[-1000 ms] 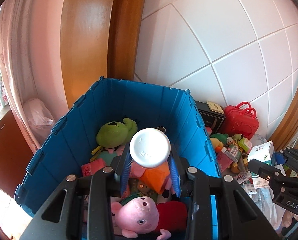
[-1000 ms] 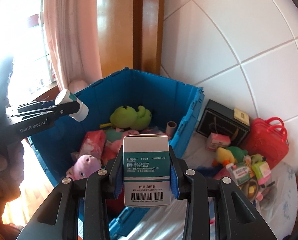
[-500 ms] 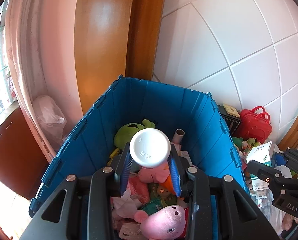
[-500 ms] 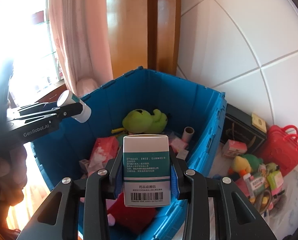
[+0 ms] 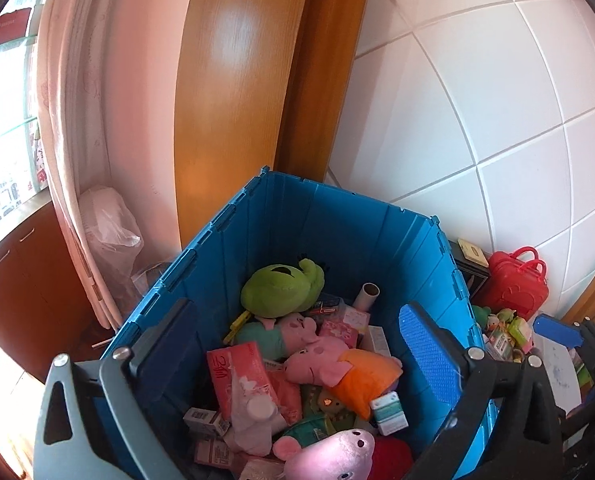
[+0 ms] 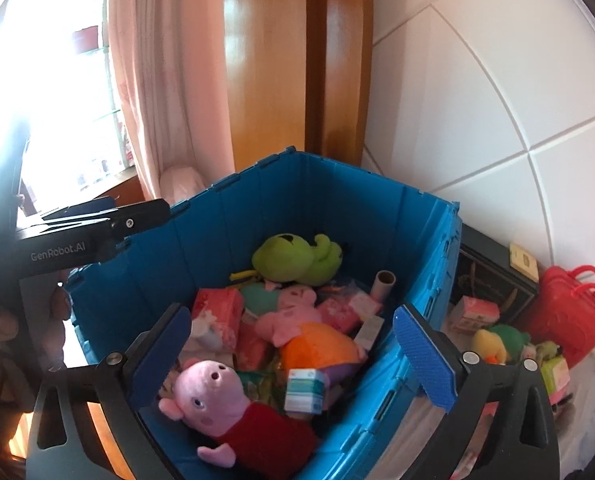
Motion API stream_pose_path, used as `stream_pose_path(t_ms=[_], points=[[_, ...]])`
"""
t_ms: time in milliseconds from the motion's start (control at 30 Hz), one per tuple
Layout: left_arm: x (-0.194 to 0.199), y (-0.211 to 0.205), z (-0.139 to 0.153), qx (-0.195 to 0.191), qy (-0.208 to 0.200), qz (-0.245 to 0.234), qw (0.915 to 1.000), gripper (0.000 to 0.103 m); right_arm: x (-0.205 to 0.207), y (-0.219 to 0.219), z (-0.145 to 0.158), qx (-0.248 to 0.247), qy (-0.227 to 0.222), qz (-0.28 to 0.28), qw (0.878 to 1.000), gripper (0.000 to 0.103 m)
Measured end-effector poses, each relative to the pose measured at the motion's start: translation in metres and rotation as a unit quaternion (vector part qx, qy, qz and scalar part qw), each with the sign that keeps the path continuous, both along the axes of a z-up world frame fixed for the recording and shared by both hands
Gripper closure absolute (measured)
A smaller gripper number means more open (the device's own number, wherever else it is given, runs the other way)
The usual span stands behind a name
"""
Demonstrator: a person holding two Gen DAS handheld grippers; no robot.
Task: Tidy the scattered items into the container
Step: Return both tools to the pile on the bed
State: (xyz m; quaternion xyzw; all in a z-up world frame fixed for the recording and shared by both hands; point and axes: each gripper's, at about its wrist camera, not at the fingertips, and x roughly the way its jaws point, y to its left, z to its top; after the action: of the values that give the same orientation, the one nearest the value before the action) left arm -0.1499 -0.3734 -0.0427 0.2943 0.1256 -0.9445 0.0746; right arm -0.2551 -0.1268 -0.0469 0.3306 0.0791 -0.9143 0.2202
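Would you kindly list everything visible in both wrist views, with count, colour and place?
crate: one, blue, on the floor by the tiled wall.
frog plush: one, green, at the crate's far end.
pig plushes: three, pink, inside the crate.
medicine box: one, white and teal, in the crate beside the orange-dressed pig.
white bottle: one, lying on a pink pack in the crate.
cardboard tube: one, near the crate's far right wall.
toy suitcase: one, red, outside, right of the crate.
curtain: one, pink, behind left.
left gripper: open, empty, above the crate.
right gripper: open, empty, above the crate.
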Motion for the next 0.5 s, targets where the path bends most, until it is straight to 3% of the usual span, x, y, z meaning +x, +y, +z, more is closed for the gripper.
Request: stream_pose_path(t_ms=[300,500], points=[[0.002,0.028,-0.003,0.008,-0.006,-0.030,0.9995,0.001,0.021,0.036,-0.005,-0.006,-0.004,-0.030,1.000,0.000],[0.001,0.075,-0.002,0.008,-0.006,-0.082,0.9966,0.001,0.044,0.079,-0.014,-0.010,-0.008,-0.070,0.997,0.000]])
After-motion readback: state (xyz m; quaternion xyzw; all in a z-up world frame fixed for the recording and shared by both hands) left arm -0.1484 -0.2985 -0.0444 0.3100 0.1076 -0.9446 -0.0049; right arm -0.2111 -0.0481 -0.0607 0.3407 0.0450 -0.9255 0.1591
